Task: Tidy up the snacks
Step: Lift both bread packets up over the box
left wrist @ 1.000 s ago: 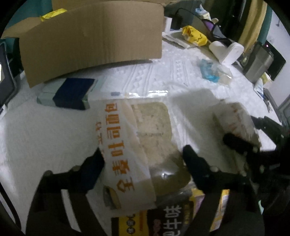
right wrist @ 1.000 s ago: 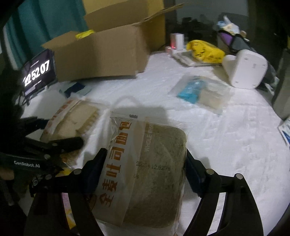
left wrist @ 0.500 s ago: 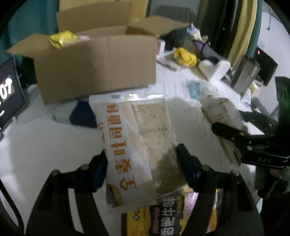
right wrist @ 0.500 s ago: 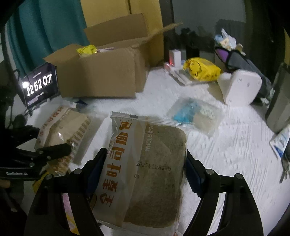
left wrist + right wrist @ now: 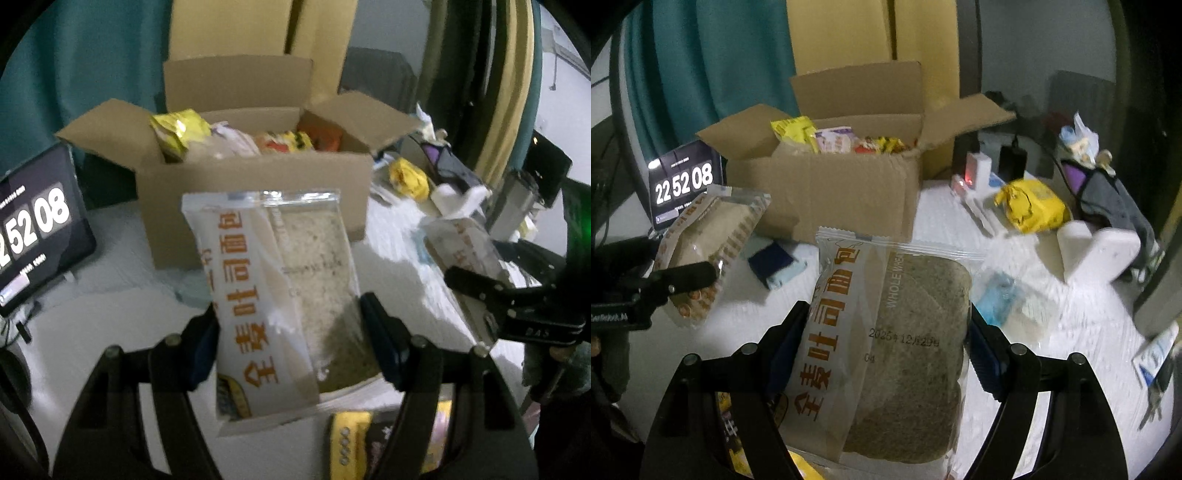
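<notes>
Grip first: left claw (image 5: 291, 326) clamped across a pale wholemeal bread pack in clear plastic with orange lettering (image 5: 280, 295), pads pressed on both long edges. Right claw (image 5: 886, 338) likewise closed on a darker wholemeal bread pack in clear plastic (image 5: 894, 350).

Lay flat on the cloth a second earlier. By this moment hung in the air, both raised and tipped up toward the far side, side by side. Left jaws narrowed a little in that second, then held. Judged as pick-up done and carry begun; drop into the box not yet made.

Below the near edge, left behind: yellow-and-black printed snack packet (image 5: 351, 435), partly hidden by the claw.

Further out, on the white textured tablecloth (image 5: 110, 306): small dark-blue and pale box (image 5: 772, 262) at left, clear packet with a blue insert (image 5: 997, 299) at right, white foam block (image 5: 1097, 251) and crumpled yellow bag (image 5: 1030, 206) beyond.

Far centre: open brown cardboard box (image 5: 255, 192), flaps up, already stocked with bright wrappers. Probably room on top, though hard to tell.

Far left: black digital clock screen (image 5: 33, 221). Behind all: teal curtain (image 5: 713, 74), dim room.
</notes>
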Motion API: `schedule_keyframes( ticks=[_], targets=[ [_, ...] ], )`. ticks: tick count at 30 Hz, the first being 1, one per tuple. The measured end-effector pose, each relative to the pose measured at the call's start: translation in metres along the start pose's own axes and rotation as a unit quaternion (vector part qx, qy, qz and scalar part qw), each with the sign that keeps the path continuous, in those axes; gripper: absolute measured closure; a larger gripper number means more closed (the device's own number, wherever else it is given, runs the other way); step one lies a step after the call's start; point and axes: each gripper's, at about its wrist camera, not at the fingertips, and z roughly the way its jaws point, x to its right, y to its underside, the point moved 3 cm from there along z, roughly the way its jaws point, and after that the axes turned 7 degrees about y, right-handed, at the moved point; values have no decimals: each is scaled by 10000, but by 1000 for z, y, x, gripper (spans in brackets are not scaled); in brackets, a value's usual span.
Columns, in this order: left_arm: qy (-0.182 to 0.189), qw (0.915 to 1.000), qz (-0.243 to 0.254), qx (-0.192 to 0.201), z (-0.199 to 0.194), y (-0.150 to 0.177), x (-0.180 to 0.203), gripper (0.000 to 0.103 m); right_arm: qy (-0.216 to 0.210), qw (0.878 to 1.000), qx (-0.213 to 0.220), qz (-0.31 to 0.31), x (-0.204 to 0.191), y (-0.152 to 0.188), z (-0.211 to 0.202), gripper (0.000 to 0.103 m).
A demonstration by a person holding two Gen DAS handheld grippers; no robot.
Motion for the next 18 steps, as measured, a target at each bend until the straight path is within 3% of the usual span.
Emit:
schedule_keyframes(
  ticks=[18],
  targets=[
    [-127, 9978, 136, 639, 3, -74, -32, 31, -40, 9980, 559, -290, -15, -84, 15, 21]
  ],
)
